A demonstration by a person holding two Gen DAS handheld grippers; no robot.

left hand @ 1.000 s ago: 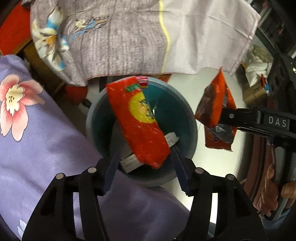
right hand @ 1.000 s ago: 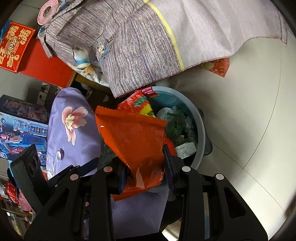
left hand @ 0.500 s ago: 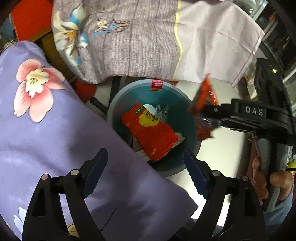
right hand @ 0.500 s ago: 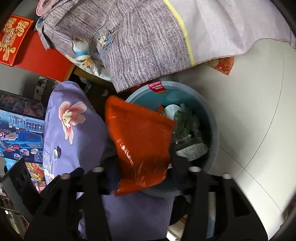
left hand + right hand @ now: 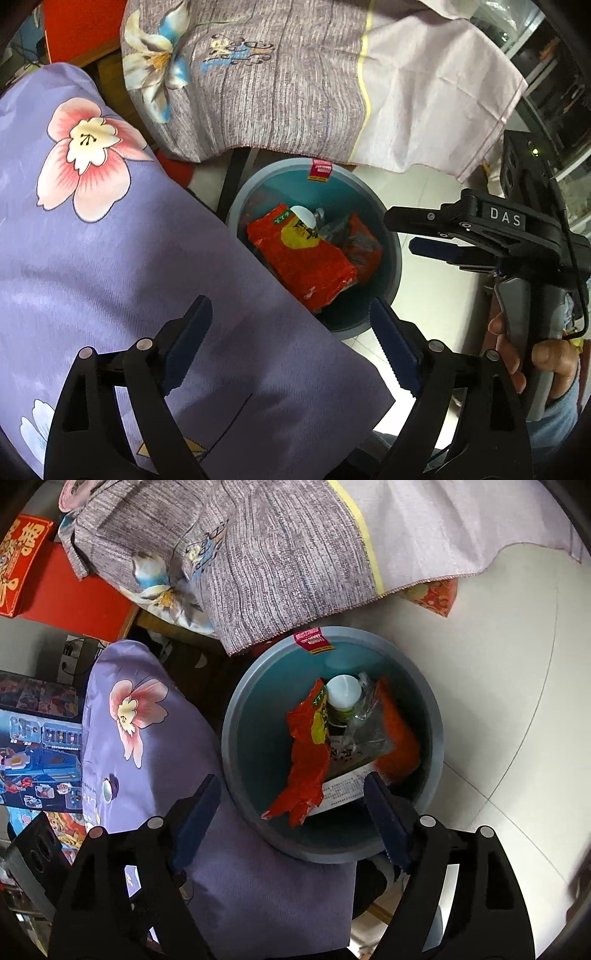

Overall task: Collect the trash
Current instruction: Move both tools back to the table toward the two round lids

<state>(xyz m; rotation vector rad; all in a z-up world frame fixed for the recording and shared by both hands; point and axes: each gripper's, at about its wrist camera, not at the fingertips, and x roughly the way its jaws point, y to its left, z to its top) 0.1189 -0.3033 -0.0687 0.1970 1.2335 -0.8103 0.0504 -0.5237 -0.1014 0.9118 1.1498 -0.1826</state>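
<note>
gaping wide, left tool (image 5: 290, 321) and right tool (image 5: 291, 797) empty; crinkly red wrappers (image 5: 306, 760) inside round teal bin (image 5: 243, 746).

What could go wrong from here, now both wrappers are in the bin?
The purple floral cloth overlaps the blue bin's near rim, so the open left gripper or right gripper could snag it when pulling back. A red scrap under the grey cloth may get missed.

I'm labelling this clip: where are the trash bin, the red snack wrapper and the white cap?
trash bin (image 5: 236, 723), right wrist view, left rim.
red snack wrapper (image 5: 308, 768), right wrist view, middle.
white cap (image 5: 343, 691), right wrist view, top face.
</note>
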